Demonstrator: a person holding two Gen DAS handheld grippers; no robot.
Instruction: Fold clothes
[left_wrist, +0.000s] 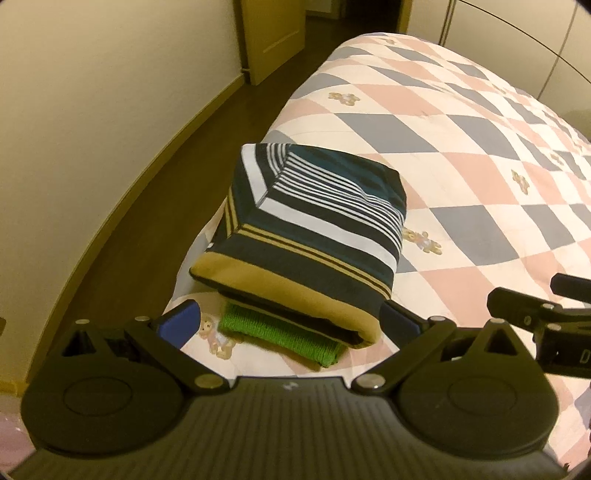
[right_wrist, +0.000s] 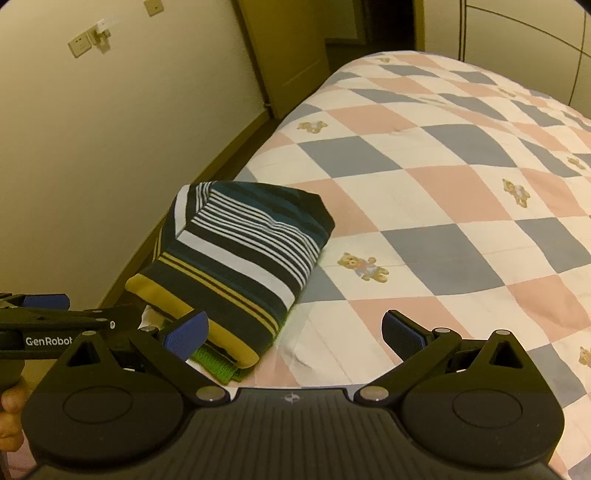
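A folded striped garment (left_wrist: 314, 225) in dark teal, white and mustard lies near the bed's left edge, stacked on a folded green knit piece (left_wrist: 288, 338). My left gripper (left_wrist: 290, 319) is open just short of the stack's near end, nothing between its blue pads (left_wrist: 181, 321). From the right wrist view the same striped garment (right_wrist: 240, 251) and green piece (right_wrist: 218, 365) sit ahead and left. My right gripper (right_wrist: 295, 334) is open over the quilt, right of the stack, its left pad (right_wrist: 186, 334) close to the mustard hem.
The bed carries a checked quilt (right_wrist: 443, 184) of pink, grey-blue and white squares with teddy bears. A dark floor strip (left_wrist: 147, 206) and a cream wall (left_wrist: 92, 110) run along the left. A door (left_wrist: 269, 33) stands at the far end. A hand (right_wrist: 11, 413) holds the left gripper.
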